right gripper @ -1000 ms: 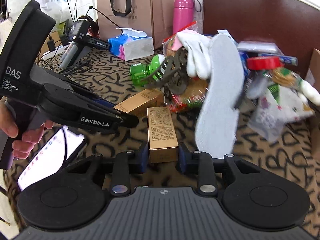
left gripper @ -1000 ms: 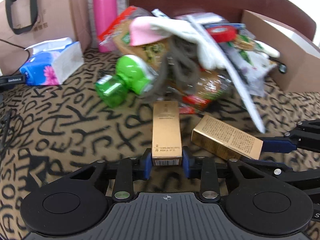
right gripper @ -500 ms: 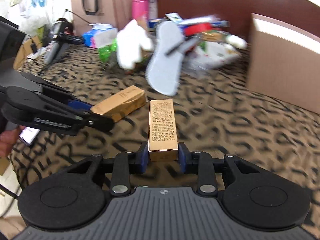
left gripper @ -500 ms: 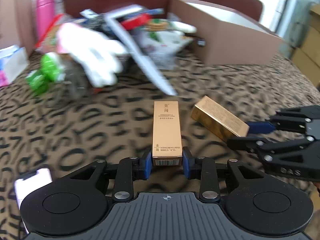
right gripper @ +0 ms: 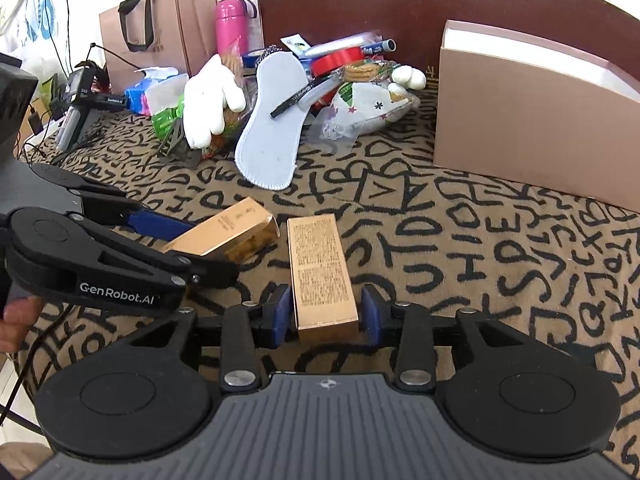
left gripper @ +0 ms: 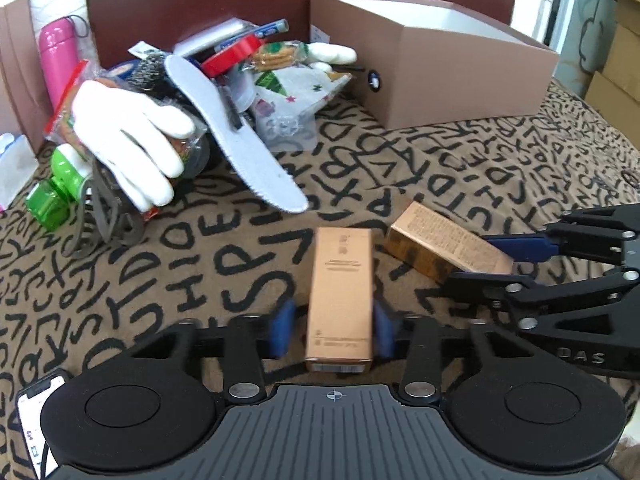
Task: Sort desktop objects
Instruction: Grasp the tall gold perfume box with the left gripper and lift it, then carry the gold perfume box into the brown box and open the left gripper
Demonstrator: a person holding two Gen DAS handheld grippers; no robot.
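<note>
Two gold cartons lie side by side on the letter-print cloth. One gold carton (left gripper: 340,280) sits lengthwise between the pads of my left gripper (left gripper: 332,332). The jaws are opening, and a gap shows at the left pad (left gripper: 282,332). The second carton (right gripper: 320,264), printed with small text, lies between the pads of my right gripper (right gripper: 325,314). Those jaws are opening too, with a gap on each side. In the left wrist view the right gripper (left gripper: 476,260) reaches in from the right around its carton (left gripper: 440,236). The right wrist view has the left gripper (right gripper: 208,246) around its carton (right gripper: 228,228).
An open brown box (left gripper: 460,80) stands at the back right. A heap at the back left holds a white glove (left gripper: 132,136), a grey insole (left gripper: 240,148), a red tape roll (left gripper: 236,50) and a green bottle (left gripper: 52,188). A phone (left gripper: 36,412) lies near left.
Both grippers carried their cartons rightward, away from the heap and toward the brown box. Both pairs of jaws have since spread off the cartons.
</note>
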